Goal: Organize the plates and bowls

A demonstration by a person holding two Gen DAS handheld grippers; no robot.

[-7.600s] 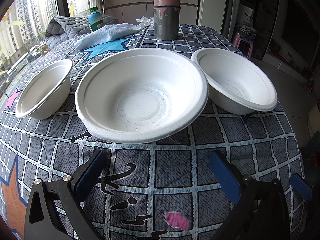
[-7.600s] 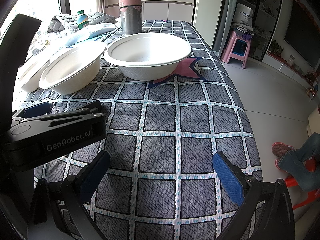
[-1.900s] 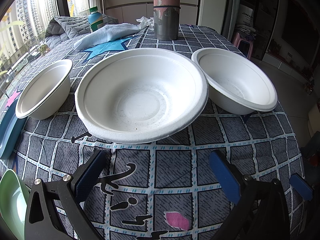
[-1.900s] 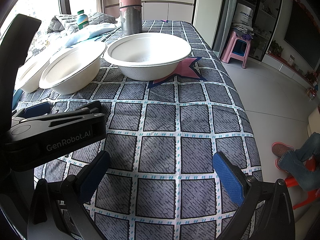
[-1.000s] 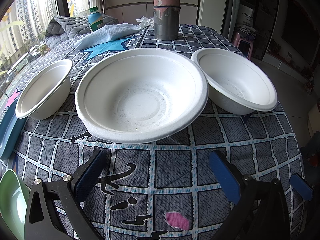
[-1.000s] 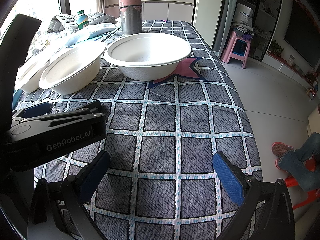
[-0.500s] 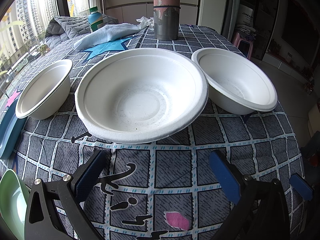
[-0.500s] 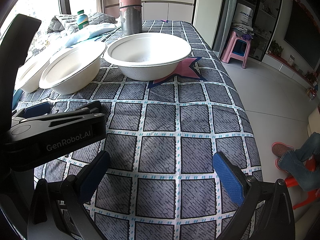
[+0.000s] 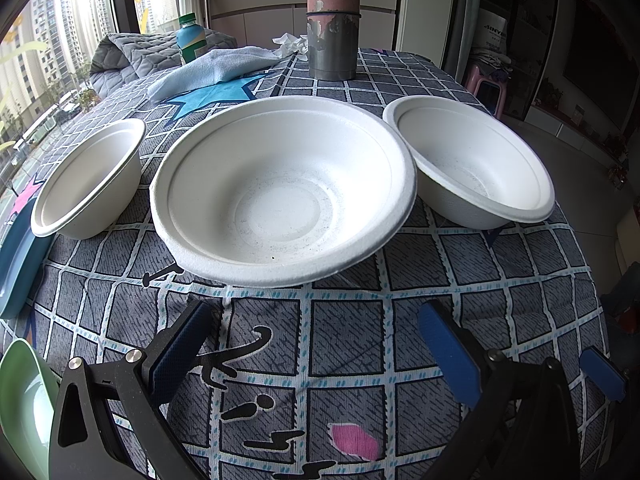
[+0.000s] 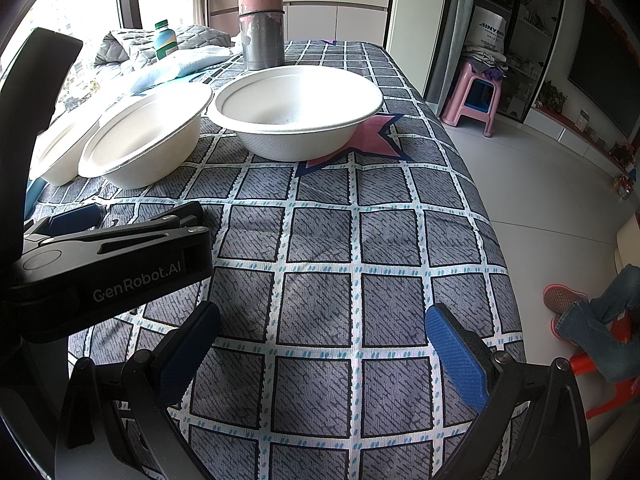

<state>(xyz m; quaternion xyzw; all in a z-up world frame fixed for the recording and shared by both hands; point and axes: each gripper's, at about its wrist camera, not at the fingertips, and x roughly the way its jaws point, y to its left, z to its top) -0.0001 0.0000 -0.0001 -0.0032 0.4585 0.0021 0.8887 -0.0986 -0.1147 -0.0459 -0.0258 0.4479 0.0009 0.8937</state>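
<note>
White foam bowls stand in a row on the grey checked tablecloth (image 9: 344, 340): a large round white foam bowl (image 9: 284, 188) in the middle, a smaller white foam bowl (image 9: 88, 178) to its left and a medium white foam bowl (image 9: 470, 168) to its right. All three are upright and empty, and the large one is very close to both neighbours; I cannot tell if the rims touch.

At the left edge of the table lie a dark blue flat plate (image 9: 16, 256) and, nearer to the camera, a pale green plate (image 9: 24, 404), both only partly in view.

Behind the bowls stands a tall metal cylinder with worn pink paint (image 9: 334, 20), with a light blue folded cloth (image 9: 216, 68) and a green-capped bottle (image 9: 192, 42) to its left.

The left gripper (image 9: 316, 344) hangs low just before the large bowl, released, its blue pads wide apart and holding nothing. The right gripper (image 10: 324, 344) is also spread wide over bare cloth, well apart from the medium bowl, and grasps nothing.
</note>
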